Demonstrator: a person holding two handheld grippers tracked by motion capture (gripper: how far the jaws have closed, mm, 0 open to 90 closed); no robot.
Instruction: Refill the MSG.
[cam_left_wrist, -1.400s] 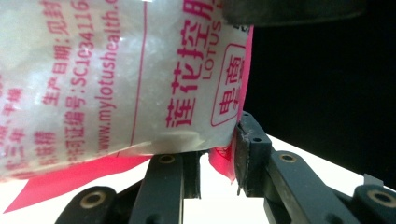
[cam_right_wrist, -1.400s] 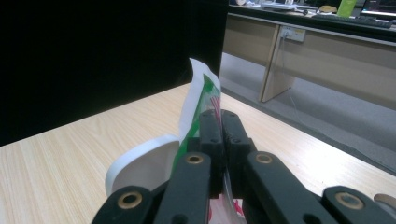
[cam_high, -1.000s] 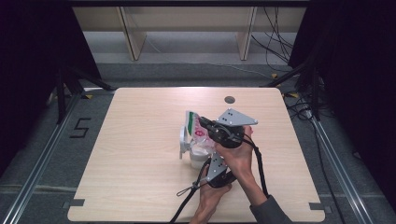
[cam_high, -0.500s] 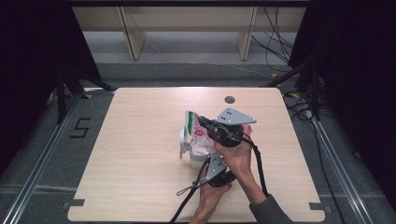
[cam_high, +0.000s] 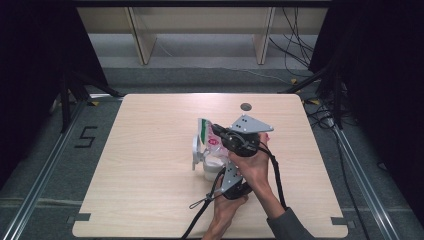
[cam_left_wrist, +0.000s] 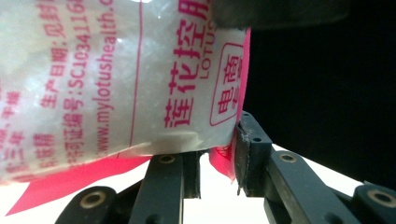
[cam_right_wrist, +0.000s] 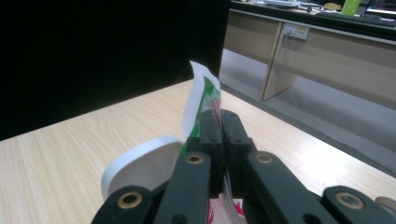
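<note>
Mid-desk, both grippers, left (cam_left_wrist: 217, 163) and right (cam_right_wrist: 220, 140), clamp a white-and-pink plastic seasoning pouch (cam_high: 209, 140) above a white cup (cam_high: 212, 165); likely pouring, next needs tilting.

one packet (cam_high: 207, 136), one cup (cam_high: 212, 167), two claws

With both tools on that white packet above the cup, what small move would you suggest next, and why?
Probably tip the white plastic packet with red print a little further. The right tool is shut on its top edge, the left tool grips its lower edge, and it hangs over the white cup, so tilting should send the white granules into it.
</note>
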